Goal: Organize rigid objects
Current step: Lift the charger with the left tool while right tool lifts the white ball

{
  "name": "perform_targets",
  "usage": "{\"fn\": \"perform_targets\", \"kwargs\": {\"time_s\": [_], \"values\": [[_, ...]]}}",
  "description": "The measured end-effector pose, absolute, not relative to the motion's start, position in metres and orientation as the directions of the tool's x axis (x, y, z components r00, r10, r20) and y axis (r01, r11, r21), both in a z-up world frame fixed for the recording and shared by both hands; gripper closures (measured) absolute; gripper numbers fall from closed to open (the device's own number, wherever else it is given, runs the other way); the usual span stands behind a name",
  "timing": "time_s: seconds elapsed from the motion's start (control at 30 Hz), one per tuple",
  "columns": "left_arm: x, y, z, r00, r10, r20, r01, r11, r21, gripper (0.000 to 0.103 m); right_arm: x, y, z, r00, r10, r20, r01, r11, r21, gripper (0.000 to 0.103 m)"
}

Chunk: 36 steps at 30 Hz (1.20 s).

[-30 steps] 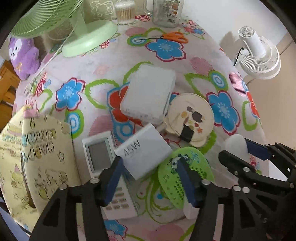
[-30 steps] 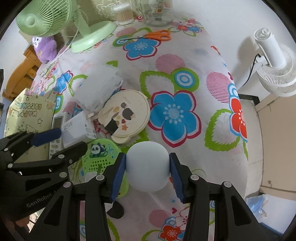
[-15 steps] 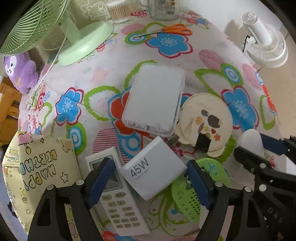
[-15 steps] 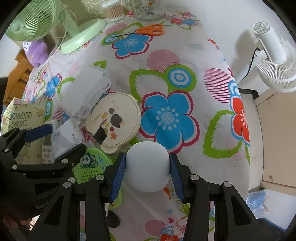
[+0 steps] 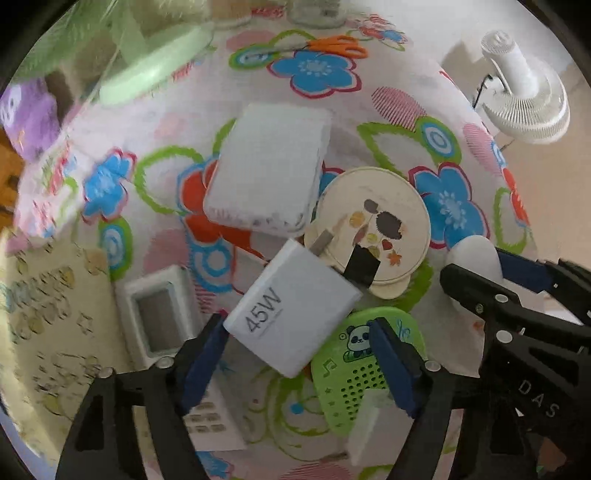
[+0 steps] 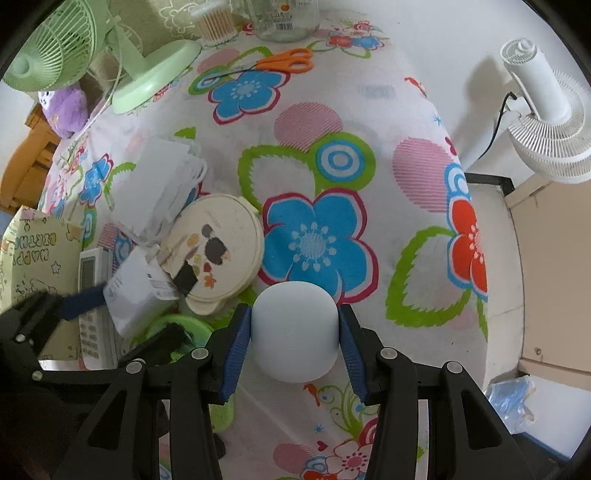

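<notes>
A white box marked 45W lies tilted on the white remote and the round cream lid. My left gripper points down over it. Its jaws are closing with the box between the blue pads, which do not clearly press on it. My right gripper is shut on a white rounded cup-like object, held just above the flowered tablecloth. That object also shows in the left wrist view, right of the lid. The box and lid lie to its left.
A green panda piece lies under my left gripper, with a white flat pack behind the box. Orange scissors, a green fan, a glass jar and a purple plush stand at the back. A yellow bag lies left; a white fan stands beyond the table's right edge.
My left gripper's jaws let go of the 45W box, spread wide, and have narrowed around it again. My right gripper shifted slightly right, still holding the white object.
</notes>
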<state>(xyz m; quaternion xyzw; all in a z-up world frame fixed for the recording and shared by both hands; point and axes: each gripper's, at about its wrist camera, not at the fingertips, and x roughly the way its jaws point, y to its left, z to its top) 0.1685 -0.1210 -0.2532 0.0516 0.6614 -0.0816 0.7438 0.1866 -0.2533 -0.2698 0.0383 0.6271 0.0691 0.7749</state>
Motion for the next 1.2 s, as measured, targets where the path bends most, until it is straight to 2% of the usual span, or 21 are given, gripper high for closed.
{"fn": "perform_targets", "kwargs": {"time_s": [0.47,0.67,0.77,0.83,1.2], "values": [[0.204,-0.106,-0.256,0.082,-0.103,-0.991,0.054,0.994,-0.099,0.025,0.196,-0.264,-0.265,0.211,0.133,-0.968,-0.068,0.990,0.121,0.053],[0.218,-0.101,-0.261,0.103,-0.092,-0.990,0.067,0.994,-0.086,0.014,0.194,-0.263,-0.271,0.191,0.135,-0.972,-0.061,0.990,0.126,0.053],[0.219,-0.104,-0.259,0.118,-0.102,-0.988,0.082,0.992,-0.093,0.018,0.193,-0.263,-0.272,0.189,0.128,-0.974,-0.062,0.991,0.118,0.053],[0.218,-0.108,-0.255,0.129,-0.125,-0.984,0.097,0.989,-0.113,0.029,0.193,-0.262,-0.272,0.187,0.128,-0.974,-0.063,0.991,0.118,0.053],[0.209,-0.103,-0.250,0.132,-0.115,-0.985,0.101,0.990,-0.102,0.031,0.190,-0.255,-0.271,0.186,0.138,-0.973,-0.059,0.990,0.129,0.053]]}}
